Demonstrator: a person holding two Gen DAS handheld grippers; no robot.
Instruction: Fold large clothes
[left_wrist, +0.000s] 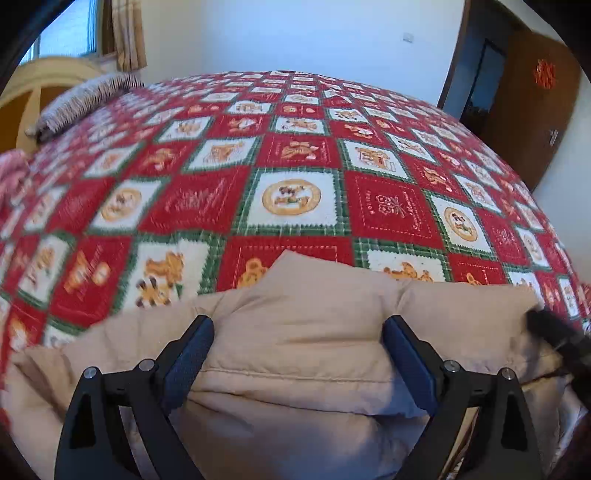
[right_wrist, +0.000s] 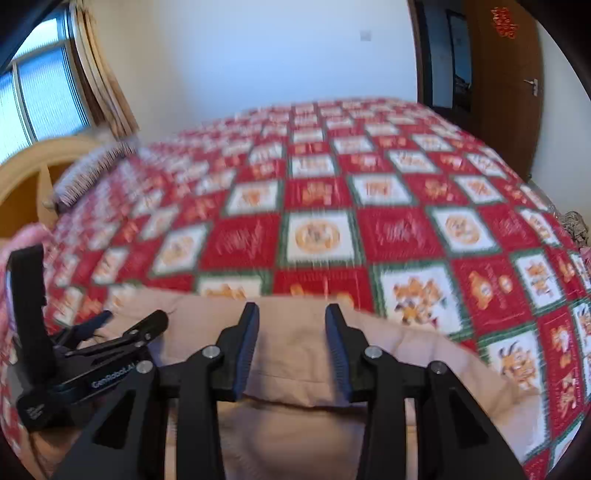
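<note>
One beige padded garment lies folded on the near part of the bed, on top of one quilt with red and white squares and green borders. The garment is directly under and in front of both tools.

There are two grippers. The left gripper has its two blue-padded fingers spread wide. A thick fold of the garment is between them, but the pads do not press on it, so this tool is released. Beyond its fingertips, one corner of the garment points up towards the far side of the bed.

The right gripper has its jaws partly apart, narrower than those of the left one. The beige cloth is below and between the two fingers, but I see no grip on it; it looks released too. To the left of this tool, very near, the left gripper appears from the side with its black body touching or just above the garment; which one I cannot tell.

Far from both tools, beyond the quilt, there are one striped pillow at the wooden headboard, one window with one curtain, and one brown door with one red ornament on it. The right view is blurred.
</note>
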